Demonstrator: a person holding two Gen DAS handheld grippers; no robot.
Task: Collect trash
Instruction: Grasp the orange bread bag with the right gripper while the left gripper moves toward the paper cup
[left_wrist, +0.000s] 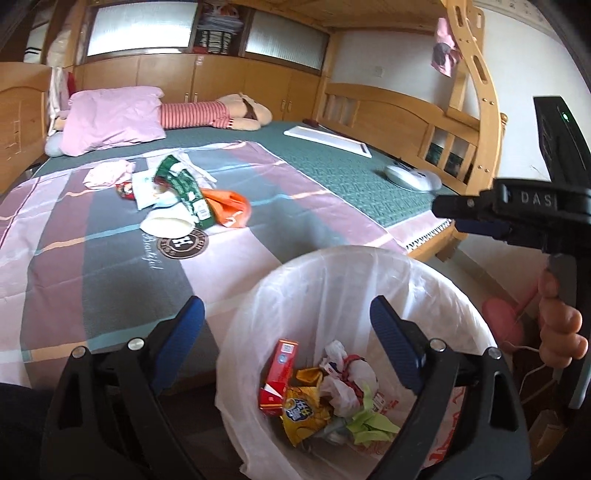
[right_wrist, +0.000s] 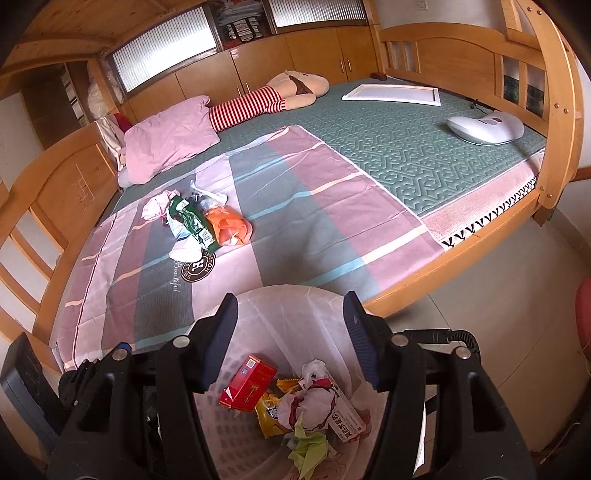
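Note:
A bin lined with a white bag (left_wrist: 332, 273) stands beside the bed and holds a red box (left_wrist: 277, 376), a yellow snack wrapper (left_wrist: 301, 413), white bags and green paper. My left gripper (left_wrist: 288, 325) is open and empty above the bin. My right gripper (right_wrist: 290, 332) is open and empty over the same bin (right_wrist: 288, 295); it also shows at the right of the left wrist view (left_wrist: 461, 214). A pile of trash lies on the striped sheet: a green wrapper (left_wrist: 184, 184), an orange bag (left_wrist: 229, 205), a white cup (left_wrist: 166, 223) and pink paper (left_wrist: 105, 175). The pile also shows in the right wrist view (right_wrist: 199, 221).
A pink pillow (left_wrist: 114, 118) and a striped plush toy (left_wrist: 221, 114) lie at the head of the bed. A white board (right_wrist: 391, 94) and a white device (right_wrist: 484, 127) sit on the green mat. A wooden bunk frame (right_wrist: 557, 129) surrounds the bed.

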